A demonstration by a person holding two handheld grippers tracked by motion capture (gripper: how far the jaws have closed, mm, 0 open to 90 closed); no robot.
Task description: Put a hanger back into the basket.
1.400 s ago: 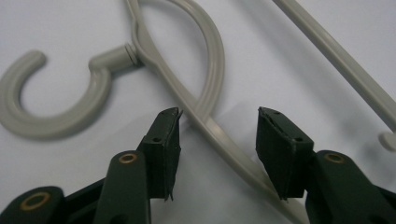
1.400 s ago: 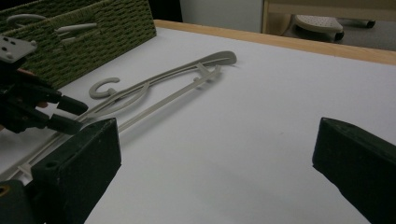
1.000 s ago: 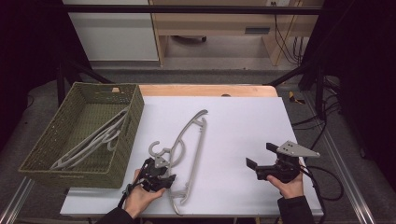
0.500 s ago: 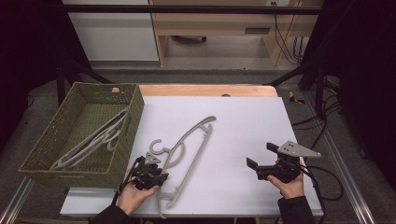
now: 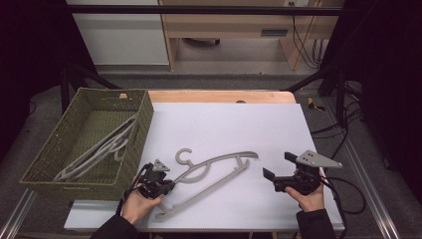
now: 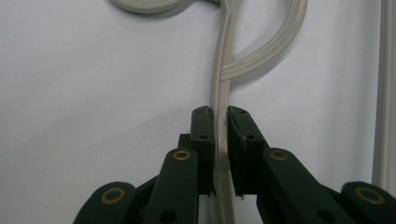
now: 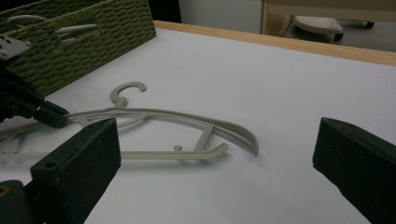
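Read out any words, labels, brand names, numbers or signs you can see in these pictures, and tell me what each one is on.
None can be read: no lettering shows on the pale grey plastic hanger on the table, the green woven basket, the left gripper or the right gripper.

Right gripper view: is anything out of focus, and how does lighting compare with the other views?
Right gripper view: its own jaws blur up close, hanger fairly sharp. Left gripper view: even light, soft shadow beside the gripped hanger. High view: bright white table, dark surroundings.
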